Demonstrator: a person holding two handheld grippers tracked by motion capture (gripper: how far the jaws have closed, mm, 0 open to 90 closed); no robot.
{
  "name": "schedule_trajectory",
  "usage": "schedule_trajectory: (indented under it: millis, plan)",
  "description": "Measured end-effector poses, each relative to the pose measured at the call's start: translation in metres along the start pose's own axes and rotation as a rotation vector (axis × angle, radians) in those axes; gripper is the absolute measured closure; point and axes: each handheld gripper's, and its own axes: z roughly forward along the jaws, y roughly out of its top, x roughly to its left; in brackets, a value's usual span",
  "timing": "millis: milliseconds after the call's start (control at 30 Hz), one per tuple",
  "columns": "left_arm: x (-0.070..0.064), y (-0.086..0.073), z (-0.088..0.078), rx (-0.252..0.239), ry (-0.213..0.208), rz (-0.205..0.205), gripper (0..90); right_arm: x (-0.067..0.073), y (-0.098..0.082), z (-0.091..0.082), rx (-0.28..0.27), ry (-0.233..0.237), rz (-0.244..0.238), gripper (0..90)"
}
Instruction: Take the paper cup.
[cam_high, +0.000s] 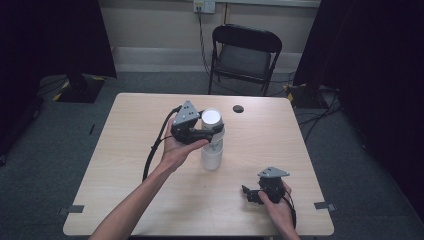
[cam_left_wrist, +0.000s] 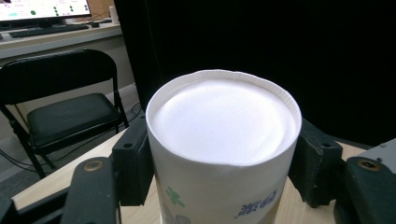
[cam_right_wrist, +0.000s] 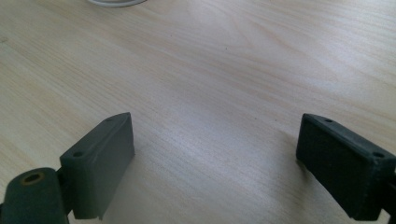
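Observation:
A white paper cup (cam_left_wrist: 219, 121) with green and blue print is turned base up, and my left gripper (cam_left_wrist: 219, 154) is shut on it, one black pad pressed to each side. From above, this cup (cam_high: 212, 118) and the left gripper (cam_high: 215, 131) sit near the middle of the wooden table (cam_high: 125, 175). Directly under it a second white cup (cam_high: 211, 159) stands on the table, its top hidden by the held one. My right gripper (cam_high: 247, 194) rests low at the front right, jaws wide apart over bare wood (cam_right_wrist: 215, 154), open and holding nothing.
A small black round disc (cam_high: 238, 108) lies near the table's far edge. A black folding chair (cam_high: 245, 55) stands behind the table, with cables on the floor beside it. Dark curtains hang at both sides. A white rim (cam_right_wrist: 116, 2) shows ahead of the right gripper.

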Motion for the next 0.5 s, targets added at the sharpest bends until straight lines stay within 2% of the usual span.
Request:
schedule_trajectory:
  millis: [167, 267, 333, 500]
  plan:
    - [0.002, 0.005, -0.007, -0.011, 0.008, 0.003, 34.1, 0.0, 0.0, 0.0, 0.0, 0.0, 0.0, 10.8]
    - [0.006, 0.007, -0.013, -0.036, 0.002, -0.049, 34.1, 0.0, 0.0, 0.0, 0.0, 0.0, 0.0, 10.8]
    - [0.007, 0.008, -0.016, -0.012, 0.013, -0.024, 34.1, 0.0, 0.0, 0.0, 0.0, 0.0, 0.0, 10.8]
    - [0.01, 0.009, -0.022, 0.0, 0.015, -0.028, 34.3, 0.0, 0.0, 0.0, 0.0, 0.0, 0.0, 10.8]
